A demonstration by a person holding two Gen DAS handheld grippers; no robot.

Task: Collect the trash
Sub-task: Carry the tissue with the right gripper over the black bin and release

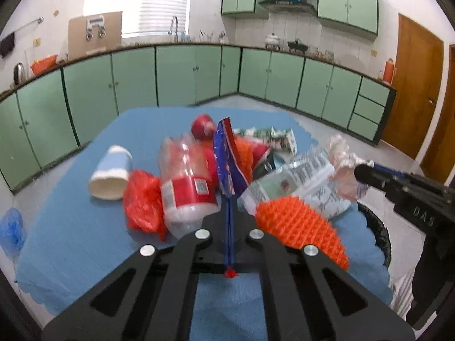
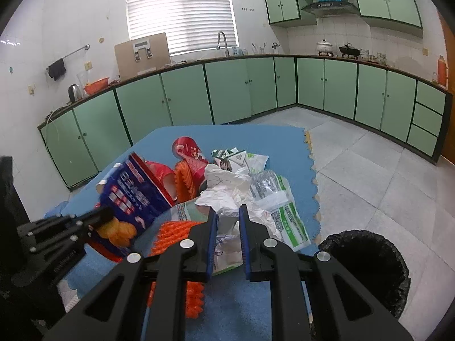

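Observation:
A heap of trash lies on a blue mat [image 1: 71, 227]. My left gripper [image 1: 229, 199] is shut on a blue and red snack wrapper [image 1: 226, 156] and holds it upright above the mat; the wrapper also shows in the right wrist view [image 2: 133, 190]. My right gripper [image 2: 229, 211] is shut on a crumpled white tissue [image 2: 227, 187]; from the left wrist view it [image 1: 359, 172] holds the tissue [image 1: 342, 162] at the right. A black-lined trash bin [image 2: 366, 267] stands on the floor at the mat's right edge.
On the mat lie a crushed plastic bottle [image 1: 184, 187], a paper cup [image 1: 111, 173], a red net [image 1: 143, 201], orange spiky pieces [image 1: 301, 224], a red cup [image 2: 187, 149], and green-printed wrappers [image 2: 278, 199]. Green kitchen cabinets [image 2: 184, 96] line the walls.

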